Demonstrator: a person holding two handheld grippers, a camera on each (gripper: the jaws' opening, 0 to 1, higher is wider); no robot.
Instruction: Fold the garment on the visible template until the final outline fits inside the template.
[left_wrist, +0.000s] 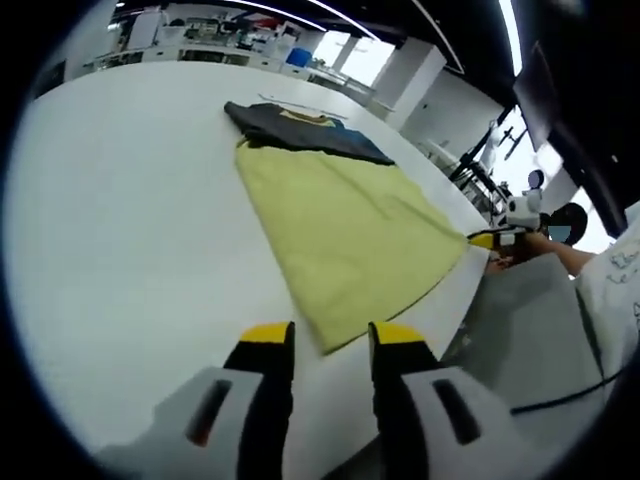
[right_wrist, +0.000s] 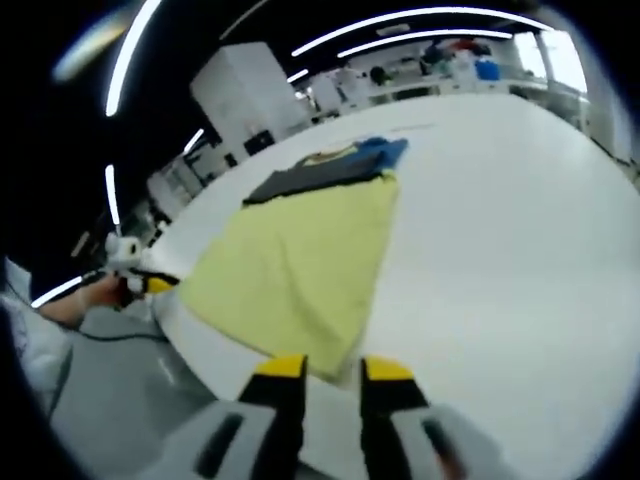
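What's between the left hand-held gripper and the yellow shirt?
Nothing. In the left gripper view, bare white table separates the left hand-held gripper from the yellow shirt.

I see bare white table (left_wrist: 130, 200) wide open beside the garment (left_wrist: 350, 230), so my 2 grippers can pass there; a person's hand (left_wrist: 540, 245) sits at the table's edge.
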